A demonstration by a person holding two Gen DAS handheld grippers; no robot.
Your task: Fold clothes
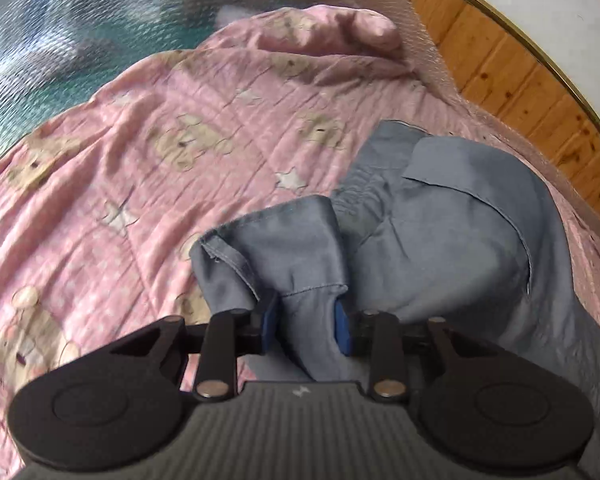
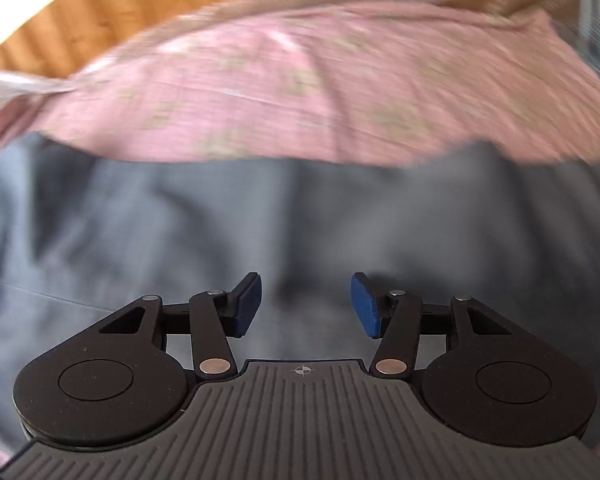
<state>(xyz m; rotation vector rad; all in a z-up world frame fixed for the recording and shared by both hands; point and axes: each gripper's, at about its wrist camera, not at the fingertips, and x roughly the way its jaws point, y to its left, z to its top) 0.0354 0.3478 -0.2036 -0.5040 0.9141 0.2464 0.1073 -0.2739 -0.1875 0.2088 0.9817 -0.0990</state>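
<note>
A pink bear-print quilt (image 1: 172, 128) covers our bed, wooden panelling (image 1: 520, 80) at two o'clock. Our left gripper (image 1: 306, 320) clamps a fold of the grey shirt (image 1: 440, 248), which lies crumpled at four o'clock. Our right gripper (image 2: 306, 304) hovers unclenched over it

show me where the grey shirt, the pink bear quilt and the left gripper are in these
grey shirt (image 1: 452, 216), left wrist view, on the flat panel beside the seam
pink bear quilt (image 1: 172, 120), left wrist view, on bare fabric near a bear print
left gripper (image 1: 306, 320), left wrist view, midway between its blue pads, with shirt cloth between them
</note>
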